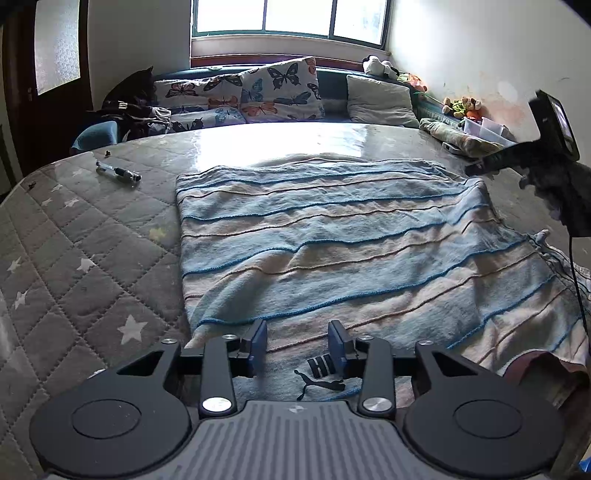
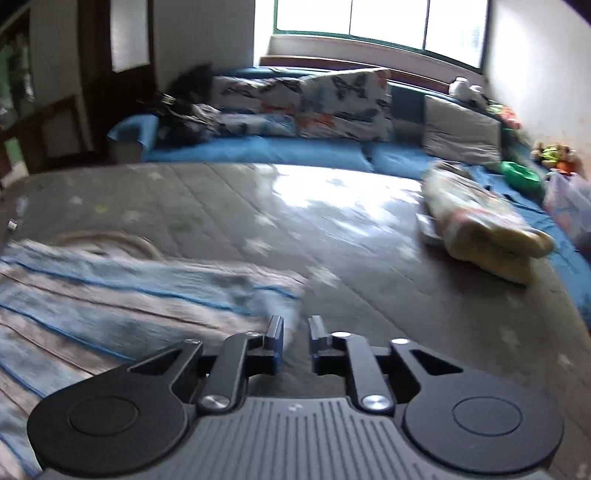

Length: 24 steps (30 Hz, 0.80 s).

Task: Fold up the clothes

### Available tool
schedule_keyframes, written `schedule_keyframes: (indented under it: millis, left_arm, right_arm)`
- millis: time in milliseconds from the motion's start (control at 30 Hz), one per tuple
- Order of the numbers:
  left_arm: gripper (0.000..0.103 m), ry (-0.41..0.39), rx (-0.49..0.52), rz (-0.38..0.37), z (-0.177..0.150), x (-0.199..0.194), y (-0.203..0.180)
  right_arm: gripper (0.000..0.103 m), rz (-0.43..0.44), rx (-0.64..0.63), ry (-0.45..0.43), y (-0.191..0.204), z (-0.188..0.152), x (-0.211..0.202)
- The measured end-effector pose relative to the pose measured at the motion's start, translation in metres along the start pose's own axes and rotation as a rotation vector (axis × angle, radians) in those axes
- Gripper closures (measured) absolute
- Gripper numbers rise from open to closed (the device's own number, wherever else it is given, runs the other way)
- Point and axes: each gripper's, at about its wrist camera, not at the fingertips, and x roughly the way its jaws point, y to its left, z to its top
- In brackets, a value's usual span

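Near, at the left gripper [image 1: 297, 341]: jaws wide, nothing between them, low over the near hem of a striped jumper [image 1: 332, 236], right by the black cat logo [image 1: 319, 382]. Looks ready to nip that hem for a fold, though that is only a guess.

Near, at the right gripper [image 2: 295, 341]: jaws narrow with a small gap, just at a pale corner of the jumper's right side. Too blurry to tell if any cloth sits in the gap.

In the middle: jumper spread out on the bed [image 1: 92, 240], blue and tan stripes running across, a few soft wrinkles, right side bunched and hanging toward the edge. Laid out flat like that so the edges are easy to reach. Sleeves not on show, so maybe already tucked in, or maybe hidden under the bunched side; cannot tell which.

A bit farther: a pen [image 1: 118, 171] on the bed to the left, well apart from the jumper. A rolled-up cloth [image 2: 484, 236] off to the right, kept out of the way.

Farthest: butterfly pillows [image 1: 258, 92] and a grey pillow [image 1: 380, 98] in a row under the window [image 1: 291, 18], soft toys [image 1: 461, 105] along the wall
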Motion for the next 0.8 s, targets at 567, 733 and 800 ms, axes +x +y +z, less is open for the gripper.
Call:
schedule_keyframes:
  millis: [567,733,800]
  left_arm:
    - [0.062,0.04,-0.061,0.17,0.095,0.069,0.028]
    - [0.062,0.056,-0.13,0.26,0.119,0.104,0.06]
    - [0.059,0.06,-0.13,0.245,0.122,0.11,0.065]
  right_arm:
    - [0.073,0.101,0.016,0.062,0.015,0.022,0.045]
    - [0.073,0.101,0.011,0.063,0.014,0.024,0.047]
    - [0.074,0.102,0.009,0.063,0.014,0.025,0.048]
